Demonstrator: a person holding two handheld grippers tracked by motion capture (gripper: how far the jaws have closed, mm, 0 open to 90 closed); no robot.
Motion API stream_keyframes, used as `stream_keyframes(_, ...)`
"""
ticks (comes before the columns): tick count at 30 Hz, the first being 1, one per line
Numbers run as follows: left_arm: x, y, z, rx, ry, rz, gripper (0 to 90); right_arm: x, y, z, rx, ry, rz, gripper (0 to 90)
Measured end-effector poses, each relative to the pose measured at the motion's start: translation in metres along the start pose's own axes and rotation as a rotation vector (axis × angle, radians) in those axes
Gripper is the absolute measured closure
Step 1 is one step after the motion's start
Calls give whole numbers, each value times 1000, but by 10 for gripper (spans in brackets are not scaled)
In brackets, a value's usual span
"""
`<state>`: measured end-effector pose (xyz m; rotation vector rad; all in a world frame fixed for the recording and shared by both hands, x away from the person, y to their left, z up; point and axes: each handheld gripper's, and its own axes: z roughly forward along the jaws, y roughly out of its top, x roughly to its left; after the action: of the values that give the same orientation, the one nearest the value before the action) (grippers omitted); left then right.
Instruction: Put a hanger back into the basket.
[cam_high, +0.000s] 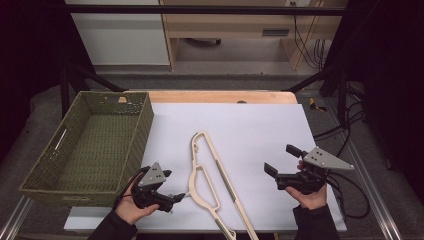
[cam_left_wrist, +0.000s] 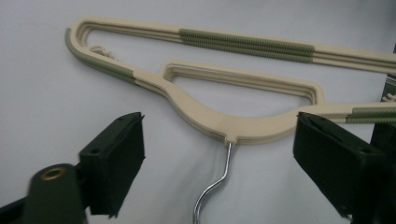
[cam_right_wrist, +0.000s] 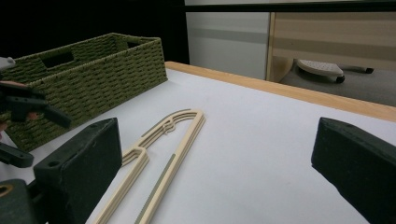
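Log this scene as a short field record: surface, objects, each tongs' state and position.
surface: white sheet over a wooden table
hanger: cream clothes hanger lying flat, metal hook toward the left tongs
basket: empty green woven basket at the sheet's left edge
left tongs: left tongs open, jaws either side of the hook, not pressing it
right tongs: right tongs open, nothing between jaws, right of the hanger

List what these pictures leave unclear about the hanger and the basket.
- Hanger: its lower end is cut by the bottom edge in the high view.
- Metal hook: its tip runs off the bottom edge in the left gripper view.
- Basket: its floor is hidden by its own woven wall in the right gripper view.
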<state>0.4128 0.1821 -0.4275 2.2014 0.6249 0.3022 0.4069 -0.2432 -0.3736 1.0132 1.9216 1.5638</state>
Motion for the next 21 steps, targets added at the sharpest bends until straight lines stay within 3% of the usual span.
stream_keyframes(14,2,-9,29,141,-24,6,453,1,-1,3,12,7,-3,23)
stream_keyframes(21,2,-12,37,173,-26,5,616,1,-1,4,14,7,-4,23)
